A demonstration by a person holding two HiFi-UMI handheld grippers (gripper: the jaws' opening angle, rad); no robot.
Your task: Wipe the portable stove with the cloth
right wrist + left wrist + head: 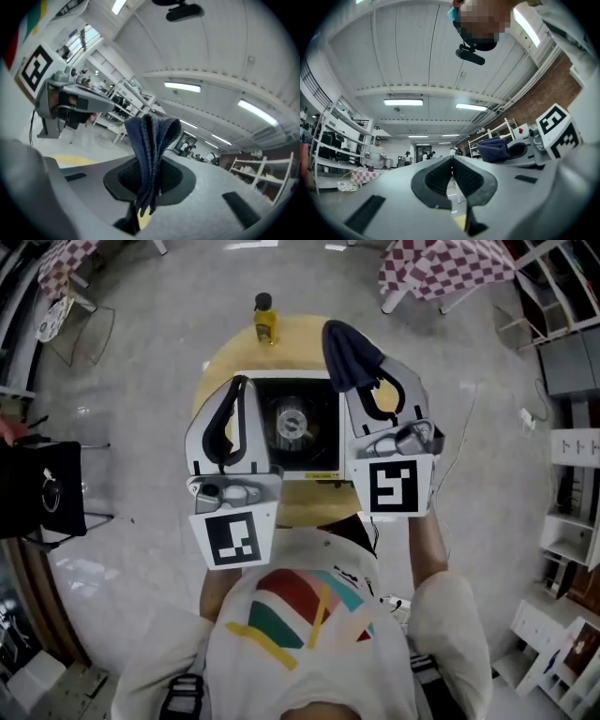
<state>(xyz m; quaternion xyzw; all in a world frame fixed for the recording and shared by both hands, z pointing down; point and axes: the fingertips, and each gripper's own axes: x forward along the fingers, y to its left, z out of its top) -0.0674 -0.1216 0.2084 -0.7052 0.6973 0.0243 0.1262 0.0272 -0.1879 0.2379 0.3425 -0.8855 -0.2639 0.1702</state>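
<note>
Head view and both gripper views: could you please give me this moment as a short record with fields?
table: round, yellow top
stove: black, in the middle of the table
bottle: upright at the table's far edge
cloth: dark blue, folded, pinched in the right gripper
right gripper: shut on the cloth, aimed upward
left gripper: shut, nothing in it, aimed upward
wiping: cloth is held up, not on the stove

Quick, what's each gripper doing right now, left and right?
Left gripper: shut, nothing between its jaws.
Right gripper: shut on the dark blue cloth.
</note>
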